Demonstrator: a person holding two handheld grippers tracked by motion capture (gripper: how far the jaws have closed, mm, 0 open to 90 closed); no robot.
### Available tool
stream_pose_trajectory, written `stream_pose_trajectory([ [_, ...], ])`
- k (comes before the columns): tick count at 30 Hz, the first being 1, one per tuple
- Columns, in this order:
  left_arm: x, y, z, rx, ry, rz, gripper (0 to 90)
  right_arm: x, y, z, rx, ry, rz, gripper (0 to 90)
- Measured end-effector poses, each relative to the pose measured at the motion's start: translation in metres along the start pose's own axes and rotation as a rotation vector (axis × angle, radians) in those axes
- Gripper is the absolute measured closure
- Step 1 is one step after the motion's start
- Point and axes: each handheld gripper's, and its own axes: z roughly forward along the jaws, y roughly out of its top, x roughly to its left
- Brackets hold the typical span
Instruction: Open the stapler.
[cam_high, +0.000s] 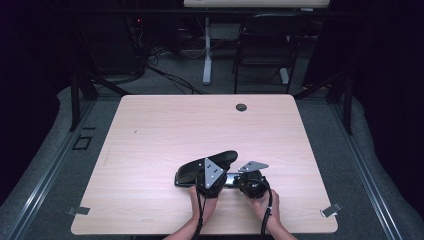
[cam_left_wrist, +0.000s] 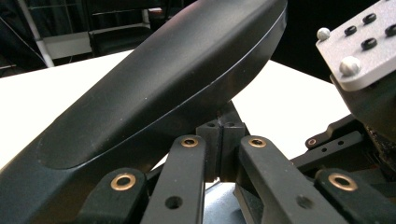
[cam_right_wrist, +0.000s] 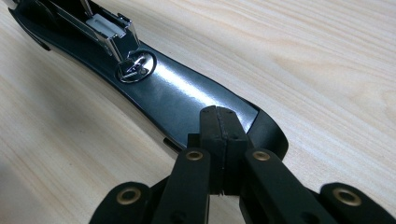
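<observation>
In the high view, your two hands come in at the bottom centre of the frame, and the large black stapler lies on the wooden table just above them, its top arm raised toward the upper right. Your left gripper sits against the stapler's middle and your right gripper just right of it, at the base's end. In the left gripper view, the lifted top arm sweeps from lower left to upper right, and your jaws stand pressed together beneath its underside, propping it rather than clasping it, as far as you can tell. In the right gripper view, your jaws are likewise closed tight, tips resting on the near end of the glossy base at centre, with the metal staple channel exposed at upper left. You appear to be midway through opening the stapler: hold the base down steadily and lift the arm farther, keeping your tips from slipping off.
</observation>
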Motion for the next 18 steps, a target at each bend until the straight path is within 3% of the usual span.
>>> stream_pose_trajectory([
  [8,0.005,0.009,-0.007,0.007,0.016,0.014,90.0,0.001,0.001,0.000,0.006,-0.002,-0.010,90.0],
  [14,0.011,0.014,-0.013,0.004,0.001,-0.022,90.0,0.001,0.001,0.000,0.006,-0.007,-0.007,90.0],
  [18,0.013,0.016,-0.015,0.008,0.002,-0.021,90.0,0.001,0.001,0.000,0.005,0.000,-0.003,90.0],
])
